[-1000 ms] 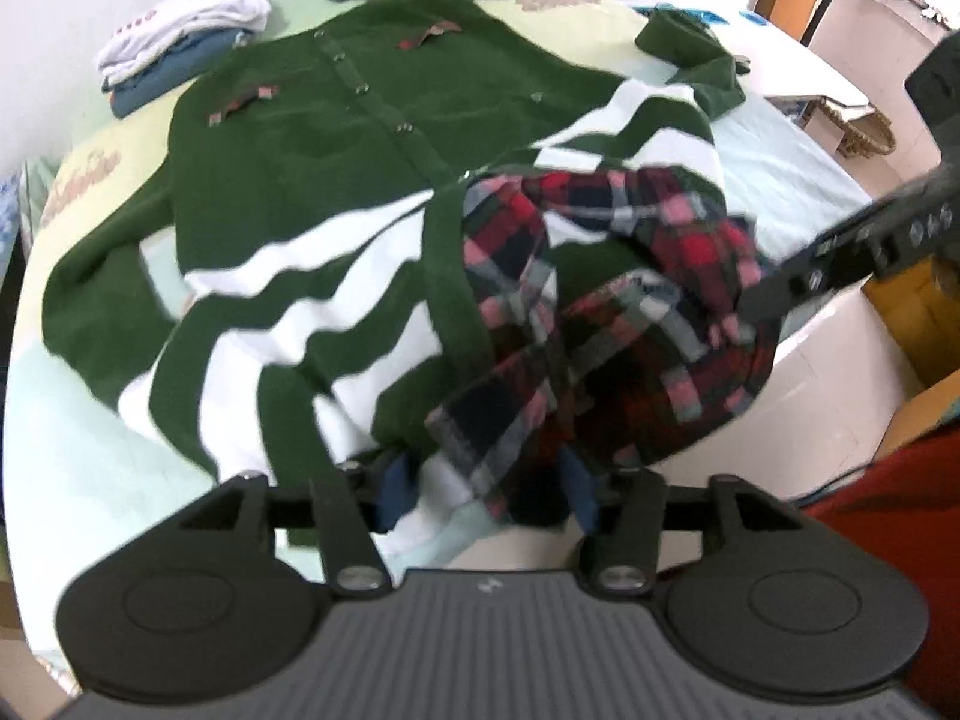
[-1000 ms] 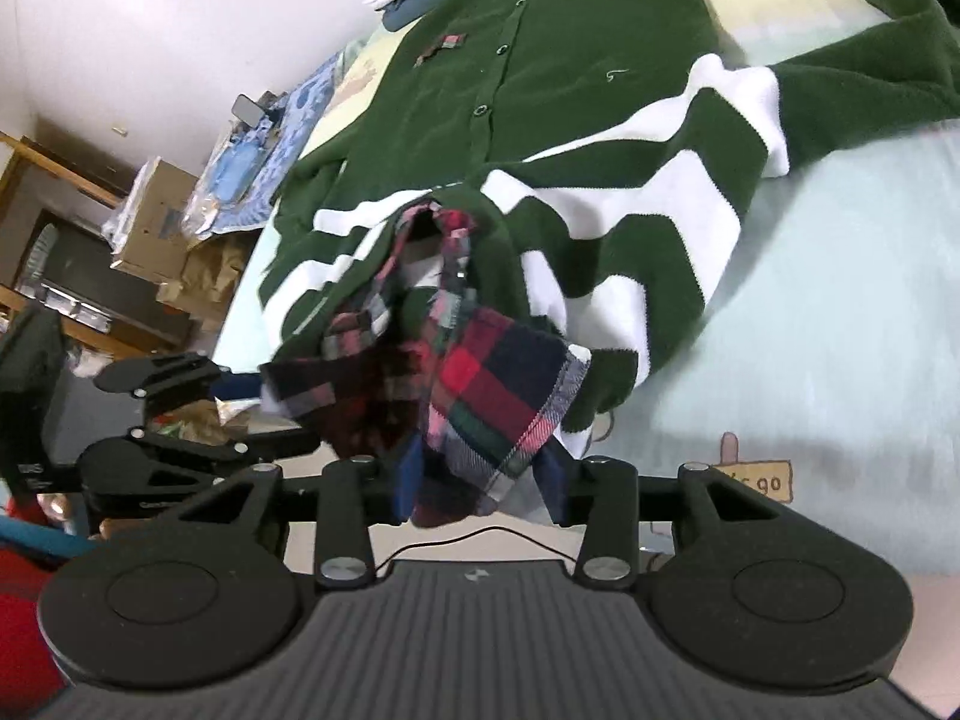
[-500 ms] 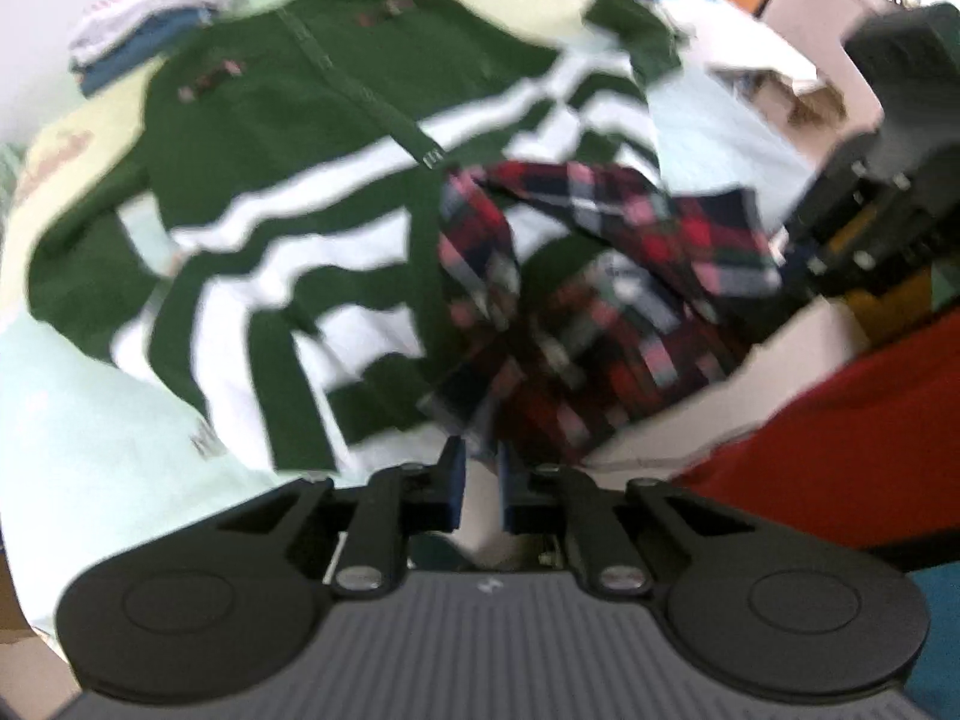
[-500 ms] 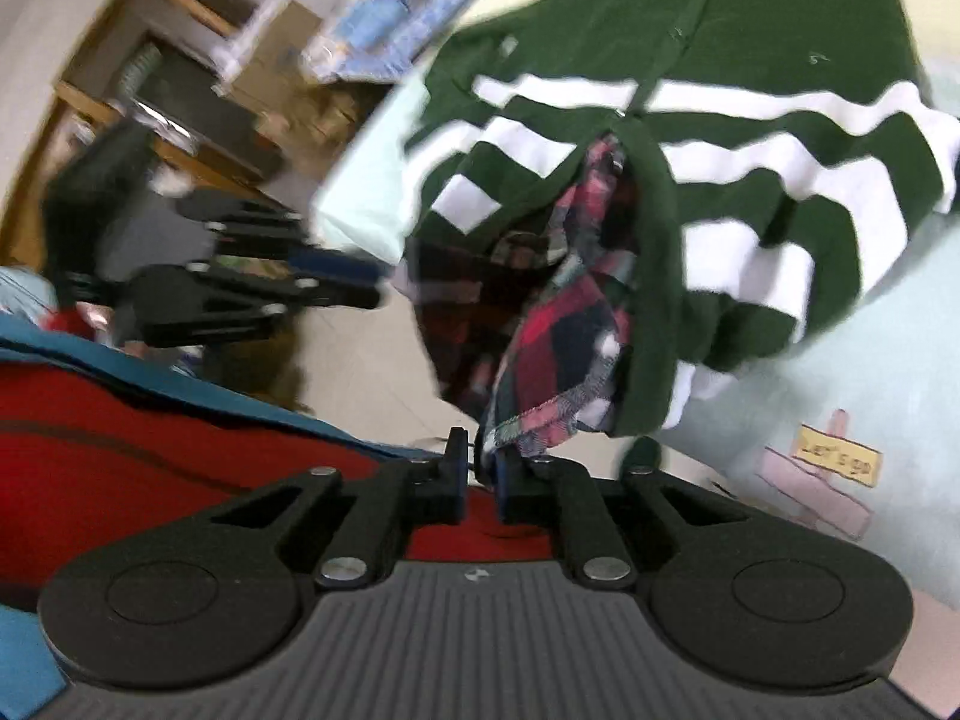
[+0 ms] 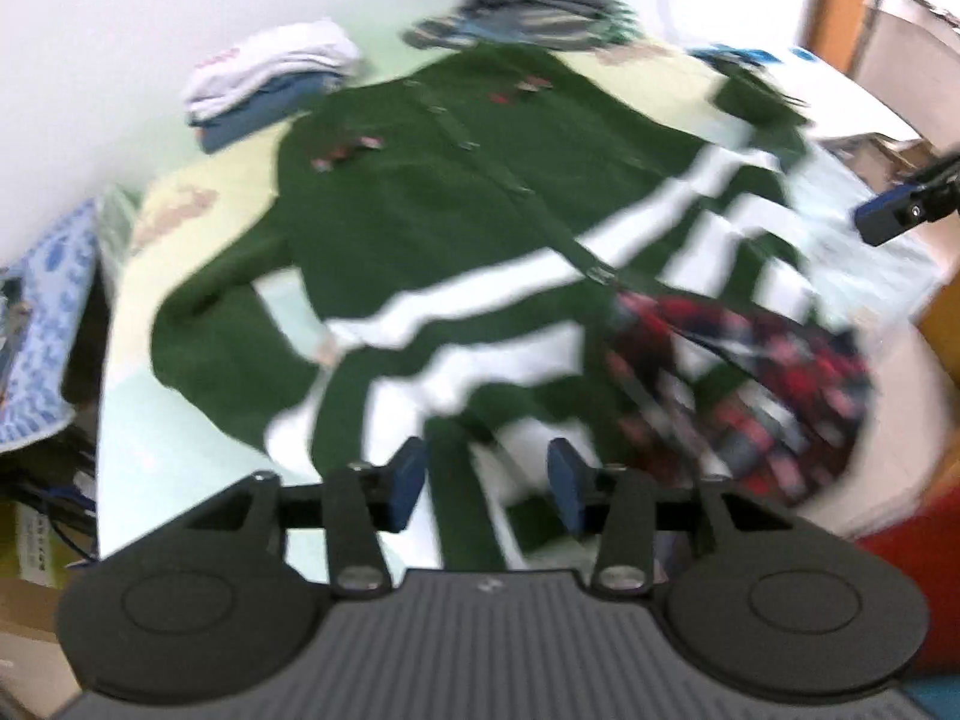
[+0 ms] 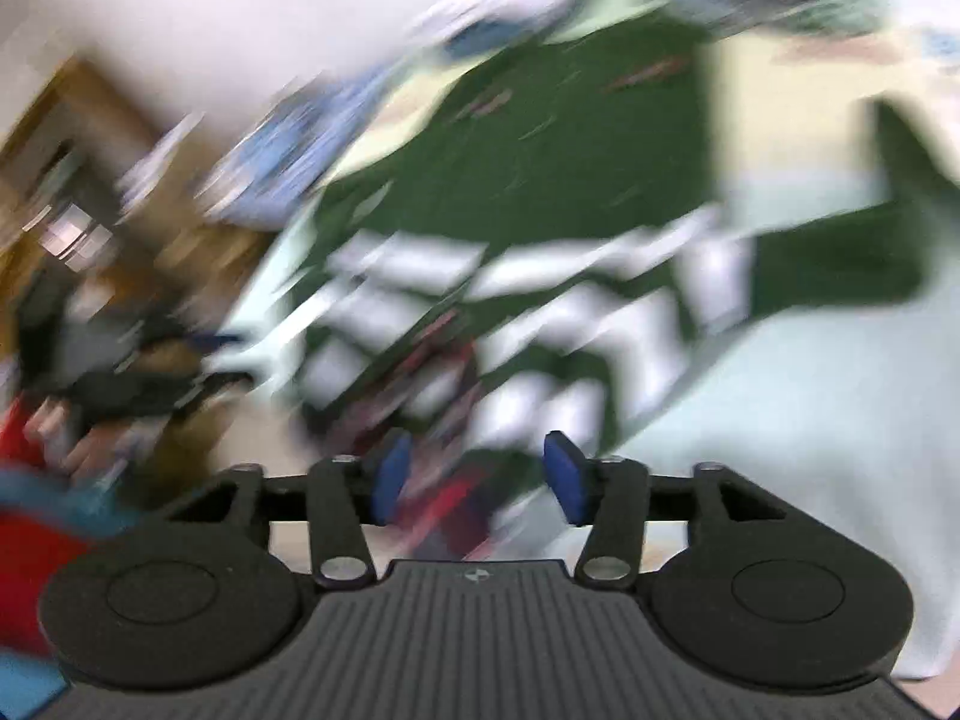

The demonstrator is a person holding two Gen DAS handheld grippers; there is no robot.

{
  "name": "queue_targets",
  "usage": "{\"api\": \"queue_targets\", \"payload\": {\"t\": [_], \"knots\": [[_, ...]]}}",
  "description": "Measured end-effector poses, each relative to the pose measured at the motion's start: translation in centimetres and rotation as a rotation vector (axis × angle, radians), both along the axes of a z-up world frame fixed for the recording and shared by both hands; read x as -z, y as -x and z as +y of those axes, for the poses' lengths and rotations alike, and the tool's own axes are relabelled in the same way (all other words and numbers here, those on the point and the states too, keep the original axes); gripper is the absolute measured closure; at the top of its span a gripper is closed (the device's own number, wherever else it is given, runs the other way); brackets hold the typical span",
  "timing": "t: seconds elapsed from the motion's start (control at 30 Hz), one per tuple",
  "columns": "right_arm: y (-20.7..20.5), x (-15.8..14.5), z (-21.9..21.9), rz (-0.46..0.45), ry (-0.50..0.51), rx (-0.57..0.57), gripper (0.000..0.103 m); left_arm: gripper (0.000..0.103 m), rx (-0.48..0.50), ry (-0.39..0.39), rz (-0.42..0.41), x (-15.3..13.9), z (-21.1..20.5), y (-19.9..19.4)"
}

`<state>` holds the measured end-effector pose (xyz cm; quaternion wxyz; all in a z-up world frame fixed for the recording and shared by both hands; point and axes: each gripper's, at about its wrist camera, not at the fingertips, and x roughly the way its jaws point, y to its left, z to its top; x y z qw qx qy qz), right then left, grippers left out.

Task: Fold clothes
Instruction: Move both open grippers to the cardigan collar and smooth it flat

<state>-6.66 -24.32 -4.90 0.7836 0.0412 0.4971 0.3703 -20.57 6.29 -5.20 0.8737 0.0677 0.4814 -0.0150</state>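
A dark green cardigan with white stripes [image 5: 480, 228] lies spread on the pale bed, front side up. A red and navy plaid garment [image 5: 750, 384] lies crumpled over its lower right hem at the bed's near edge. My left gripper [image 5: 486, 489] is open and empty above the cardigan's hem. My right gripper [image 6: 477, 480] is open, with the plaid garment [image 6: 444, 492] just below and between its fingers; that view is heavily blurred. The right gripper's blue fingertips [image 5: 888, 222] show at the far right of the left wrist view.
Folded white and blue clothes [image 5: 270, 84] are stacked at the back left by the wall. A striped grey pile [image 5: 534, 6] sits at the back. A red garment [image 5: 900, 588] is at the lower right. Wooden furniture [image 6: 72, 180] stands left of the bed.
Both grippers went from open to shut on the plaid garment, then opened and let it go. It now lies on the cardigan's hem. Both cameras swung fast.
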Motion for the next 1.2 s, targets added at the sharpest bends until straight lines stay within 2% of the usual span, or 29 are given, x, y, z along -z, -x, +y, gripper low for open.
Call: {"api": "queue_targets", "payload": {"t": [0.07,0.2,0.23,0.33,0.37,0.4,0.47,0.57,0.67,0.73,0.77,0.8,0.83,0.87,0.93,1.0,1.07,1.2], "knots": [[-0.9,1.7,0.5,-0.052,0.082,0.093,0.050,0.056,-0.048,0.012,0.018,1.5,0.4,-1.6],[-1.5,4.3,1.5,-0.051,0.089,0.177,0.052,0.056,-0.098,-0.046,0.050,3.5,1.2,-2.9],[-1.4,4.6,1.9,-0.049,0.082,0.190,0.052,0.053,-0.104,-0.061,0.058,3.8,1.5,-3.0],[-1.1,5.3,2.6,-0.054,0.089,0.225,0.070,0.047,-0.122,-0.077,0.086,4.6,2.8,-3.0],[-1.1,5.1,2.5,-0.046,0.094,0.232,0.088,0.047,-0.123,-0.079,0.090,4.7,3.1,-2.9],[-1.1,4.8,2.3,-0.035,0.097,0.238,0.096,0.047,-0.119,-0.089,0.096,4.8,3.4,-2.8],[-1.0,3.9,1.8,-0.028,0.098,0.252,0.096,0.047,-0.111,-0.104,0.107,4.9,3.9,-2.5],[-0.5,2.5,1.3,-0.075,0.125,0.275,0.096,0.047,-0.103,-0.083,0.117,5.0,4.9,-2.1],[-0.3,3.2,2.3,-0.069,0.237,0.261,0.096,0.050,-0.078,-0.065,0.141,4.6,5.5,-2.1],[-0.2,3.6,3.4,-0.077,0.327,0.222,0.094,0.053,-0.018,-0.062,0.105,3.2,5.2,-2.2],[0.0,3.3,3.8,-0.095,0.350,0.215,0.089,0.049,0.015,-0.059,0.077,2.4,5.1,-2.2],[0.0,2.7,4.0,-0.122,0.352,0.238,0.076,0.044,0.041,-0.054,0.055,1.9,4.9,-2.5],[-0.1,2.1,4.1,-0.150,0.351,0.268,0.068,0.031,0.054,-0.044,0.042,1.9,4.8,-3.2],[-0.1,1.4,4.3,-0.179,0.349,0.298,0.059,0.026,0.068,-0.034,0.029,1.8,4.6,-3.8],[-0.9,0.7,4.9,-0.211,0.316,0.352,0.056,0.027,0.095,-0.014,0.004,1.8,4.3,-5.2],[-2.0,0.5,5.8,-0.212,0.275,0.377,0.053,0.033,0.122,0.006,-0.022,1.8,4.0,-6.5],[-2.9,1.2,7.0,-0.200,0.279,0.392,0.054,0.041,0.135,0.032,-0.018,2.8,4.0,-8.0],[-3.9,3.0,8.1,-0.160,0.287,0.428,0.059,0.041,0.111,0.013,0.008,5.3,4.2,-10.4]]}}
